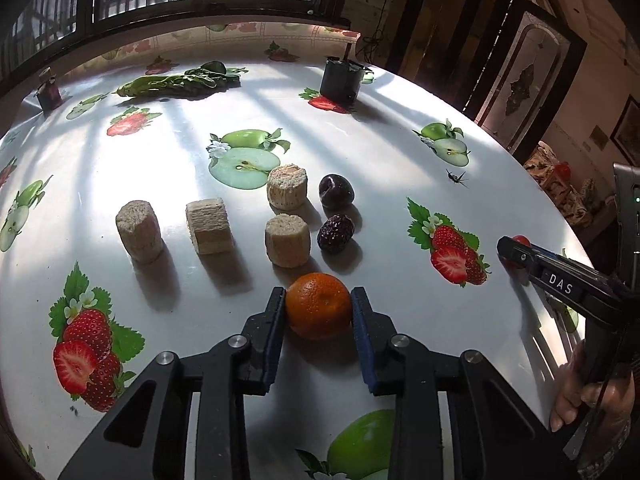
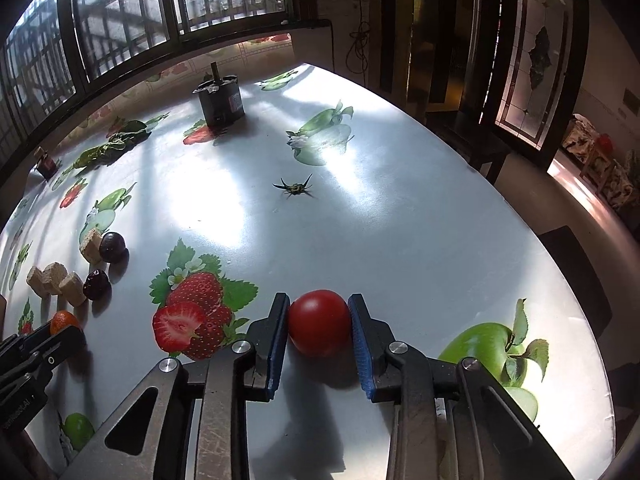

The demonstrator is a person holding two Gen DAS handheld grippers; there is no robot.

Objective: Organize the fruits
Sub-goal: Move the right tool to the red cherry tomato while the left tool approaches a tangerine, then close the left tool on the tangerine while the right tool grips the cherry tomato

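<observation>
Orange and tomato, each gripped, on the table.
Left gripper clasps the orange below the plums; right gripper clasps the tomato, well apart. Advice: hold lightly, lift straight, set beside the plums, clear of the blocks.

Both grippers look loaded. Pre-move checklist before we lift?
1. Left gripper pads on both sides of the orange: ok.
2. Right gripper pads on both sides of the tomato: ok.
3. Grip firm enough to lift: cannot tell; both fruits seem to rest on the table.
4. Room ahead of orange: not ok; a beige block and a dark fruit lie just beyond.
5. Room ahead of tomato: ok.
6. Grippers apart from each other: ok.
</observation>
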